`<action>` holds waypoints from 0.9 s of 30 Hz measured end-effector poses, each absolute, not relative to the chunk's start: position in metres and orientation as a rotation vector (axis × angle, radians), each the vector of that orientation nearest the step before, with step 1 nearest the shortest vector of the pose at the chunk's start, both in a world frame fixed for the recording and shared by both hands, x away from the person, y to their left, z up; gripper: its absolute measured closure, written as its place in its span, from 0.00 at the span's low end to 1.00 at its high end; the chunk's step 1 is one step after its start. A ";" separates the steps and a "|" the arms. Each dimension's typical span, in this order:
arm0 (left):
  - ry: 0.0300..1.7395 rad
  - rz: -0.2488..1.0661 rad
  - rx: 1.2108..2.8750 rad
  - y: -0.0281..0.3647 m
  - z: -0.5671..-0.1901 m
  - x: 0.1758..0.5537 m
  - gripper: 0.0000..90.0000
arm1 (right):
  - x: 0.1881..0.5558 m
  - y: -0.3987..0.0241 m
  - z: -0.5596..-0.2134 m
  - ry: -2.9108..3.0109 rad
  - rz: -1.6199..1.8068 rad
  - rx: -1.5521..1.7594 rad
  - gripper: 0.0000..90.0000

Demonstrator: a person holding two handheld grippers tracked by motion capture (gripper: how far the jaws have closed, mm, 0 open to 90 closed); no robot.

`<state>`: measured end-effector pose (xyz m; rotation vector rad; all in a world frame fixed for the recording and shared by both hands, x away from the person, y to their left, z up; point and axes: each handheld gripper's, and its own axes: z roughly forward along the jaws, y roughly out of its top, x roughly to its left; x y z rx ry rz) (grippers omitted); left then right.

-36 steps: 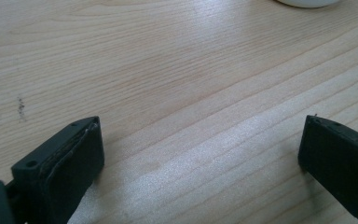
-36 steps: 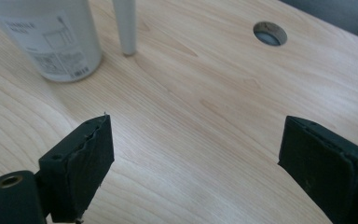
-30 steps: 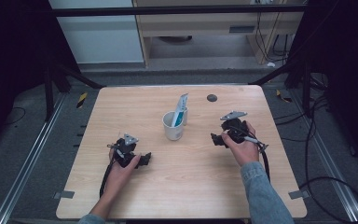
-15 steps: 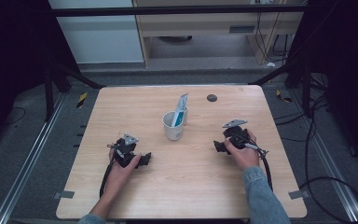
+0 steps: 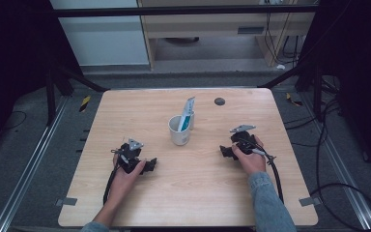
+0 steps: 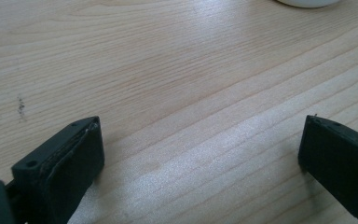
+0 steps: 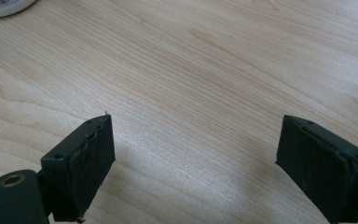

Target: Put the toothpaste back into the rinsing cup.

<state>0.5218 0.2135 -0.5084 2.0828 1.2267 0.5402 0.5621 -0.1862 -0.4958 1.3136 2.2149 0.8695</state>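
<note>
Wooden table (image 5: 125, 121), cup (image 5: 179, 130), perhaps toothpaste (image 5: 187, 112).

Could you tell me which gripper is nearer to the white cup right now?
It is close, but the left gripper looks slightly nearer, below and left of the cup. The right gripper sits to the cup's right and a little below. Both rest open on the table.

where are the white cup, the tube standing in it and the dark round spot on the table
white cup (image 5: 178, 137), high view, on its outer wall.
tube (image 5: 188, 109), high view, on its upper part above the cup's rim.
dark round spot (image 5: 219, 101), high view, on its middle.
</note>
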 end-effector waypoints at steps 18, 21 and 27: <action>1.227 0.540 2.083 0.213 -0.508 0.522 0.00 | 0.569 -0.185 -0.509 2.154 0.939 1.353 0.10; 1.226 0.540 2.083 0.213 -0.508 0.522 0.00 | 0.570 -0.184 -0.510 2.146 0.945 1.352 0.08; 1.226 0.540 2.084 0.213 -0.508 0.522 0.00 | 0.572 -0.183 -0.511 2.117 0.905 1.410 0.01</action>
